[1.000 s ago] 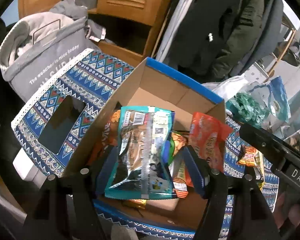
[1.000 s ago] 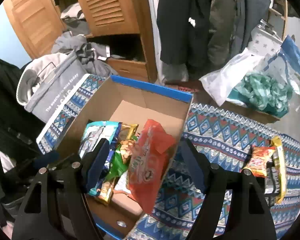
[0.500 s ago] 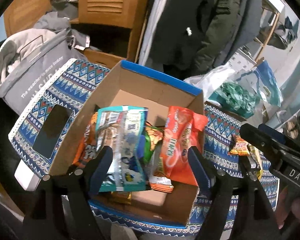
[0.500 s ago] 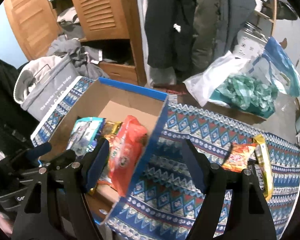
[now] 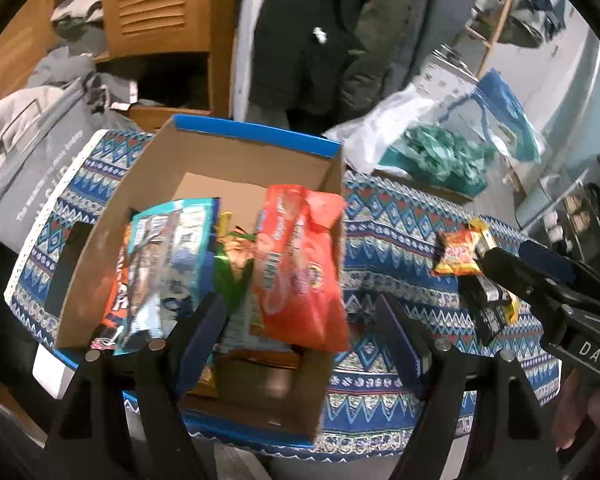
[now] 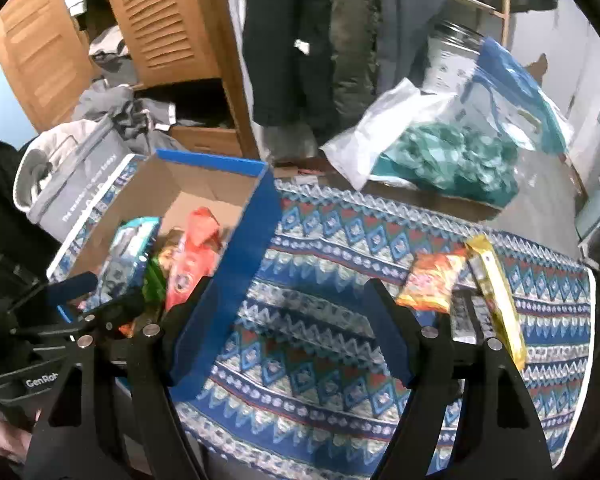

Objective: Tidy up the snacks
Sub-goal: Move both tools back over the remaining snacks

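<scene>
The left gripper (image 5: 300,332) hangs with jaws spread and empty over the near right wall of the cardboard box (image 5: 236,160), where a teal packet (image 5: 168,264) and a red packet (image 5: 300,264) stand upright. The right gripper (image 6: 288,328), also spread and empty, hovers right of the box over bare patterned cloth (image 6: 320,380); farther right lie an orange packet (image 6: 430,282) and a yellow bar (image 6: 496,300) near the cloth's edge. Readable lettering: "DAS", "GenRob".

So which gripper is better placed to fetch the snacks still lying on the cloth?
Probably the right gripper: open and empty, it faces the cloth near the orange packet and yellow bar. The left gripper sits at the cardboard box.
</scene>
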`<control>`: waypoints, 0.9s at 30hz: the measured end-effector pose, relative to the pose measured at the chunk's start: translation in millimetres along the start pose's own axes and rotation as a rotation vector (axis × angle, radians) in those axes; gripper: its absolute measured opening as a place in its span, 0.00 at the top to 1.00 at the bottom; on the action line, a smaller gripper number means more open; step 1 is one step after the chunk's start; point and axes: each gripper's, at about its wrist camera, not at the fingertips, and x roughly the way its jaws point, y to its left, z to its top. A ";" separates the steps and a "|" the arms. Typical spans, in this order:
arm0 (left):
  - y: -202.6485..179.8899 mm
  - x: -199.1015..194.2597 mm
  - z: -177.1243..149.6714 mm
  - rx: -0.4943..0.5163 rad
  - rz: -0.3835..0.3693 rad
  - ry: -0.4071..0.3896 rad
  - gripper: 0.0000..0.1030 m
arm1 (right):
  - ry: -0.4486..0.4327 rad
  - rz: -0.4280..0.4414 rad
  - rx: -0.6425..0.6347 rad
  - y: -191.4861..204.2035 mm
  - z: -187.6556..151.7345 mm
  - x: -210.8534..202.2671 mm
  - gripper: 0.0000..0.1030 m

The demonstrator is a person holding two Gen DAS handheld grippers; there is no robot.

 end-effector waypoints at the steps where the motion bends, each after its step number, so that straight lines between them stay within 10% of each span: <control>1: -3.6 0.2 -0.2 0.007 0.000 0.002 0.24 | 0.001 -0.002 0.005 -3.8 -2.6 -1.3 0.27; 27: -108.2 28.8 -12.6 0.185 -0.053 0.113 0.23 | 0.044 -0.094 0.174 -130.0 -55.7 -17.2 0.27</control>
